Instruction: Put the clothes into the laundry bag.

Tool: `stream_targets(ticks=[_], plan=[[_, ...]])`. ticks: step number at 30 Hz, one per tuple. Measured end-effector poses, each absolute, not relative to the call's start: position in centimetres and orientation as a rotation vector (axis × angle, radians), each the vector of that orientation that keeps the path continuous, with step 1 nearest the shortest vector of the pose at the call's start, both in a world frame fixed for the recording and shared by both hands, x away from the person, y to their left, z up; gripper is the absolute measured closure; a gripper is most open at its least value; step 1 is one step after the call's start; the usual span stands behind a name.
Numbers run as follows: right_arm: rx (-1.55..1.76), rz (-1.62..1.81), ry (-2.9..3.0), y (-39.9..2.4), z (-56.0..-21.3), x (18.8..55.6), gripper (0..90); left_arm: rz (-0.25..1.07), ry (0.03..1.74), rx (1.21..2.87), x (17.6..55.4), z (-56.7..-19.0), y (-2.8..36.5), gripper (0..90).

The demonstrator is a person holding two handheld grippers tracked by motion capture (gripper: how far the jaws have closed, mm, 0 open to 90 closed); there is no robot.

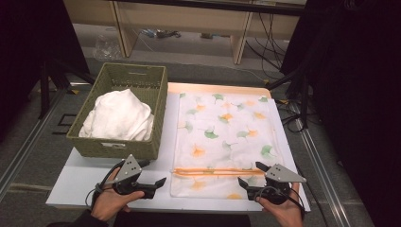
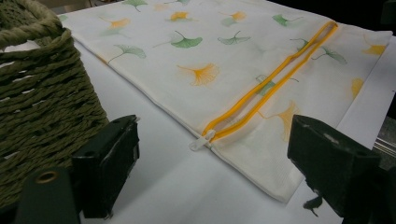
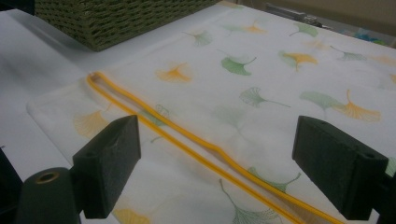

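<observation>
Left gripper [image 1: 161,181] jaws wide, nothing held, near zipper [image 1: 215,171] pull; right gripper [image 1: 249,174] wide, empty, over laundry bag [image 1: 222,137] lying flat beside basket [image 1: 118,146] on table [image 1: 75,184]

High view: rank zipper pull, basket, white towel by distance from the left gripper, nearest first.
From the left gripper:
1. Zipper pull, just to its right, at the near-left end of the laundry bag's orange zipper.
2. Basket, its front wall directly behind the gripper.
3. White towel, inside the basket, farther back.
Items 1 and 2 are close; the pull looks slightly nearer.
</observation>
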State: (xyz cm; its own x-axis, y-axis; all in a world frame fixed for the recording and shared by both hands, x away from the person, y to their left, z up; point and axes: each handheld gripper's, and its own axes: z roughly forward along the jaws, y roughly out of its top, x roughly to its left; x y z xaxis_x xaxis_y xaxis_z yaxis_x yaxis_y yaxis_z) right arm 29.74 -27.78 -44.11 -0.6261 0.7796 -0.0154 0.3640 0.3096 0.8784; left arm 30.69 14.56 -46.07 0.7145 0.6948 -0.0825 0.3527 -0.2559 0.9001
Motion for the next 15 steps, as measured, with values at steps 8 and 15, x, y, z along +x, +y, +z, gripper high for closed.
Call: stream_targets(ticks=[8, 15], plan=[[1.002, 1.264, 2.155, -27.83, -44.16, 29.87, 16.1, 0.411, 0.819, 1.871, 30.77, -46.02, 14.64, 16.3], [0.961, 1.259, 2.157, -27.56, -44.20, 30.09, 16.1, 0.428, 0.822, 1.897, 30.56, -46.02, 14.83, 16.6]])
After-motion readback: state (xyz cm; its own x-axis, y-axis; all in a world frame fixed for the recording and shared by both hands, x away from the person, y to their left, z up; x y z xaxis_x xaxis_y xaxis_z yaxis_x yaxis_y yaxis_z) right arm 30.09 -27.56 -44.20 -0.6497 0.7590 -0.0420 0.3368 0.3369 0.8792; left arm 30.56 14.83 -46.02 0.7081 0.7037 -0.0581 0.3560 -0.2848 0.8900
